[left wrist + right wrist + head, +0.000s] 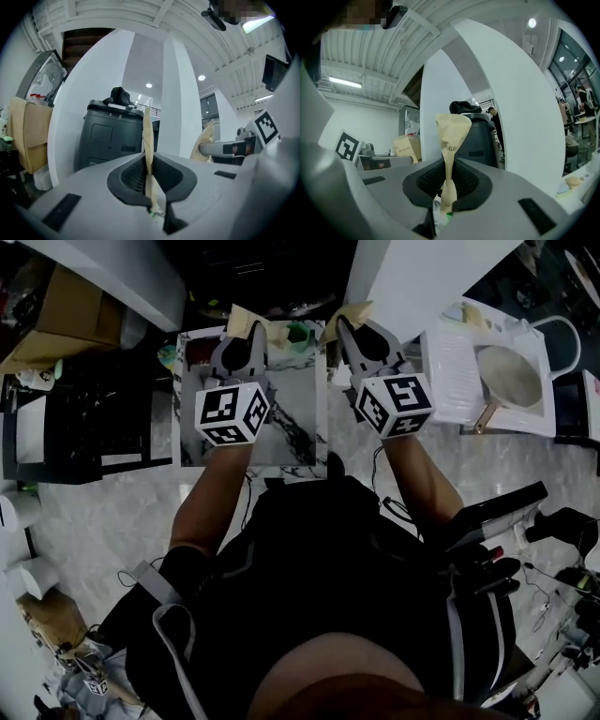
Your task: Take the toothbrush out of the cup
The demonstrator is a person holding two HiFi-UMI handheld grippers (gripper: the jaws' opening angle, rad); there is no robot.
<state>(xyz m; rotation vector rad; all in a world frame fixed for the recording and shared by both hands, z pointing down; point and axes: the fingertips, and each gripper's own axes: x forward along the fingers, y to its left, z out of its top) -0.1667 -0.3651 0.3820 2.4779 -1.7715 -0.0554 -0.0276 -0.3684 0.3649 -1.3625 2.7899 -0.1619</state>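
Left gripper (241, 332) is clenched on a thin beige paper (146, 136), which shows edge-on in the left gripper view, standing up from between the closed jaws toward 12 o'clock. The right gripper (354, 329) is likewise clamped on a beige wrapper (452, 136). In the right gripper view this is pinched to a narrow waist between the pads and flares wide above them, with a few printed letters on it. In the head view both grippers are held side by side over a small marble table (300, 432), the left at about 11 o'clock and the right at about 1 o'clock. The beige ends stick out past the tips toward the table's far edge. Their marker cubes (232, 412) face the camera, and the person's forearms run back toward 6 o'clock. The toothbrush cannot be made out in any view. A small green object (298, 332) sits at 12 o'clock on the far edge of the table, between the two tips, and is too small to identify. A sliver of green also shows just under the jaws in both gripper views. A dark red thing (199, 351) lies at the table's far left corner, about 10 o'clock. Whether either is the cup, I cannot tell. Beyond the left jaws stands a dark grey bin (110, 136) against a white pillar (164, 103). A white tray (450, 371) lies off at 2 o'clock in the head view.
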